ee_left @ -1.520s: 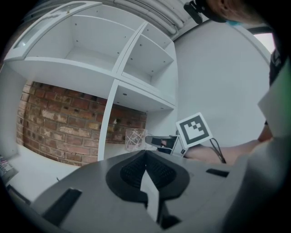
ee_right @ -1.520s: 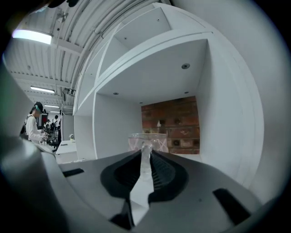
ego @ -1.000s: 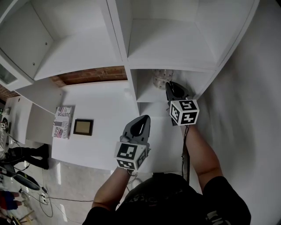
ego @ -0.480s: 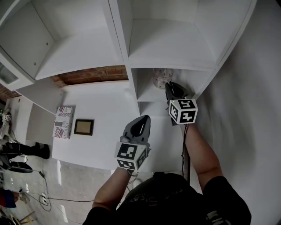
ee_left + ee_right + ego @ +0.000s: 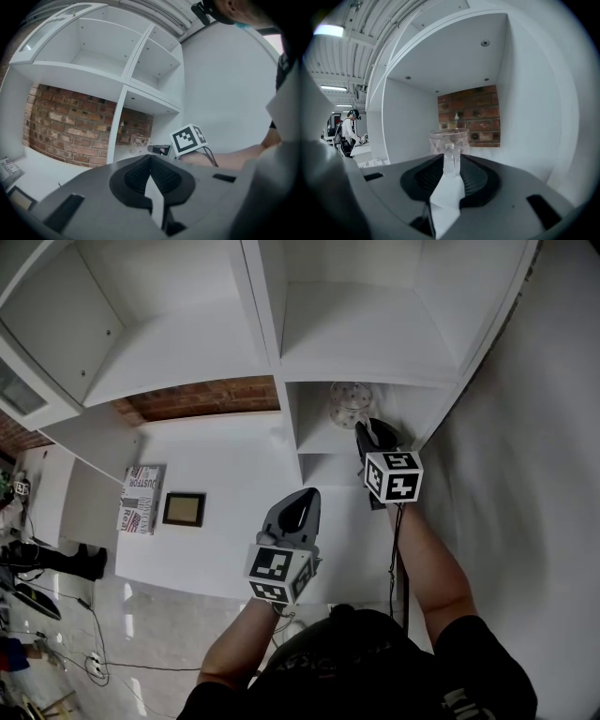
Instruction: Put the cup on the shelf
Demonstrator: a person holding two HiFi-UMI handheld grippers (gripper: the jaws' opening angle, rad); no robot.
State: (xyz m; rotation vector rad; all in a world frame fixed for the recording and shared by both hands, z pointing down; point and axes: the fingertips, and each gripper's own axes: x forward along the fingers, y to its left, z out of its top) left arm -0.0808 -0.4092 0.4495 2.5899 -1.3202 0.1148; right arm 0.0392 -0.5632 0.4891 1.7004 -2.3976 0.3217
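Note:
A clear glass cup (image 5: 349, 404) stands upright in the lower right compartment of the white shelf (image 5: 319, 440). My right gripper (image 5: 367, 427) reaches into that compartment from the front. Seen along its jaws, the cup (image 5: 450, 140) stands right at their tips with its handle between them. The right gripper (image 5: 451, 161) is opening its jaws, and they do not press on the handle. My left gripper (image 5: 302, 501) hangs lower, over the counter, apart from the cup, shut and holding nothing. In the left gripper view, the cup (image 5: 137, 142) shows beyond the left gripper (image 5: 150, 159).
A printed box (image 5: 139, 500) and a dark framed square (image 5: 185, 509) lie on the white counter (image 5: 234, 474) at the left. Brick wall (image 5: 206, 397) backs the shelf. A white wall (image 5: 525, 474) closes the right side. A person (image 5: 349, 129) stands far off.
The right gripper stays at the cup in the lower compartment. The left gripper has not moved. The head view has shifted slightly.

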